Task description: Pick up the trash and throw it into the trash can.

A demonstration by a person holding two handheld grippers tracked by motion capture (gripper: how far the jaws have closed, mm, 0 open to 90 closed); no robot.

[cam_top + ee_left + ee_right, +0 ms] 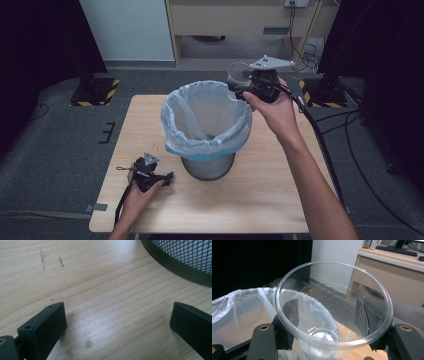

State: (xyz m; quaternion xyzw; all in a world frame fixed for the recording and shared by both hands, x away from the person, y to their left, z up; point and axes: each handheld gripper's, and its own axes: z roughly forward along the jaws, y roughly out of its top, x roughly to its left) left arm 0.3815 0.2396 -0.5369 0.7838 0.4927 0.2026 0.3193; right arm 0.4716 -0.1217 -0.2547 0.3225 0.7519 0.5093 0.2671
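A black mesh waste bin (207,167) lined with a pale blue plastic bag (206,117) stands in the middle of the wooden table (280,195). My right gripper (240,82) is raised by the bin's far right rim, shut on a clear plastic cup (236,74). In the right gripper view the empty cup (334,310) sits between the jaws with its mouth up, and the bag (239,312) lies to its left. My left gripper (167,178) rests low on the table left of the bin's base, open with nothing between its fingers (45,327).
The bin's mesh base (185,257) curves across the top right of the left gripper view. Black stands with yellow striped feet (94,90) flank the table on the grey floor. A wooden desk (240,20) stands beyond, and cables (350,130) trail at the right.
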